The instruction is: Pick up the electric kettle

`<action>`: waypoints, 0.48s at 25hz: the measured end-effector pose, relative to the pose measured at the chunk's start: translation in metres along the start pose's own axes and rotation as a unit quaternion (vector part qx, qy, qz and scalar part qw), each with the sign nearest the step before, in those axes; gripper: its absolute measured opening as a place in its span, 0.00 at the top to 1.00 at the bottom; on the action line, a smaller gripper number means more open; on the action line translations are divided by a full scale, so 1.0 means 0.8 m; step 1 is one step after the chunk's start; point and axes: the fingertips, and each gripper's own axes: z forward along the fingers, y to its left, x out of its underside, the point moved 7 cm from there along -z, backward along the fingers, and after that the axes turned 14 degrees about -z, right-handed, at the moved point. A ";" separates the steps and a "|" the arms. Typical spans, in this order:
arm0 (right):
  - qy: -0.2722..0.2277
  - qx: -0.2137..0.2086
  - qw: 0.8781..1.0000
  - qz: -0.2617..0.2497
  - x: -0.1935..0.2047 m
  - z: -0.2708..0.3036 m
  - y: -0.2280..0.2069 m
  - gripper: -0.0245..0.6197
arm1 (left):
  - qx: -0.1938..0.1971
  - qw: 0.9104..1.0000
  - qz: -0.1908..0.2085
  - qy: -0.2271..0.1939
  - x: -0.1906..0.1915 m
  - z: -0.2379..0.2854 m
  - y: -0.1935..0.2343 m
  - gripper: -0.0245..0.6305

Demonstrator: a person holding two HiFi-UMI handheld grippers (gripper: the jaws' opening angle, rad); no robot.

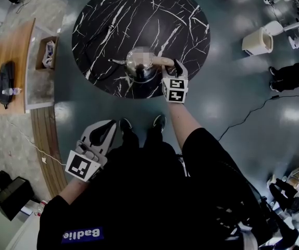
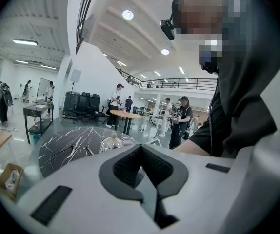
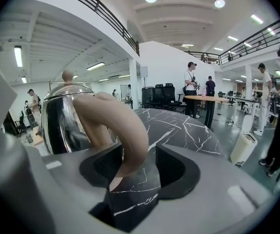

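The electric kettle (image 1: pixel 139 65), shiny steel with a tan curved handle (image 1: pixel 163 61), stands near the front edge of a round black marble table (image 1: pixel 139 14). My right gripper (image 1: pixel 176 68) is at that handle. In the right gripper view the kettle (image 3: pixel 62 118) fills the left side. Its handle (image 3: pixel 126 130) runs down between the open jaws of my right gripper (image 3: pixel 139 168), close to the left pad, with a gap to the right pad. My left gripper (image 1: pixel 109 126) hangs low by my legs, off the table, shut with nothing in it. The left gripper view shows my left gripper (image 2: pixel 141 152) and the kettle (image 2: pixel 111 143) far off.
A white bin (image 1: pixel 258 40) stands on the floor right of the table. At the left are a wooden table (image 1: pixel 11 51) with a black bag (image 1: pixel 4 82) and a cardboard box (image 1: pixel 48 53). A cable (image 1: pixel 243 119) trails across the floor. People stand in the background.
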 end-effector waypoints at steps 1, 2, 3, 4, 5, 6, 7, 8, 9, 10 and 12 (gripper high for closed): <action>-0.003 0.001 1.000 -0.002 0.000 0.002 0.000 0.68 | -0.001 1.000 -0.001 0.002 0.001 0.000 0.001 0.95; -0.007 0.003 1.000 -0.004 0.000 0.003 0.001 0.68 | -0.002 1.000 -0.003 0.004 0.003 -0.001 0.001 0.95; -0.010 0.004 1.000 -0.005 -0.001 0.005 0.001 0.68 | -0.003 1.000 -0.004 0.006 0.005 -0.001 0.001 0.95; -0.014 0.006 1.000 -0.005 -0.001 0.007 0.002 0.68 | -0.005 1.000 -0.006 0.008 0.007 -0.002 0.001 0.95; -0.016 0.008 1.000 -0.004 -0.001 0.009 0.002 0.68 | -0.006 1.000 -0.008 0.009 0.009 -0.002 0.002 0.95; -0.018 0.010 1.000 -0.003 -0.001 0.011 0.002 0.68 | -0.008 1.000 -0.010 0.010 0.010 -0.003 0.002 0.96; -0.019 0.013 1.000 0.000 -0.002 0.013 0.002 0.68 | -0.010 1.000 -0.012 0.010 0.011 -0.003 0.003 0.95; -0.019 0.015 1.000 0.002 -0.002 0.015 0.001 0.68 | -0.011 1.000 -0.013 0.010 0.012 -0.004 0.004 0.95; -0.020 0.016 1.000 0.004 -0.002 0.017 0.000 0.68 | -0.012 1.000 -0.015 0.011 0.013 -0.004 0.005 0.95; -0.021 0.017 1.000 0.006 -0.002 0.020 -0.001 0.68 | -0.012 1.000 -0.016 0.011 0.014 -0.004 0.005 0.95; -0.024 0.020 0.999 0.006 -0.003 0.024 -0.002 0.68 | -0.012 1.000 -0.018 0.014 0.016 -0.005 0.006 0.96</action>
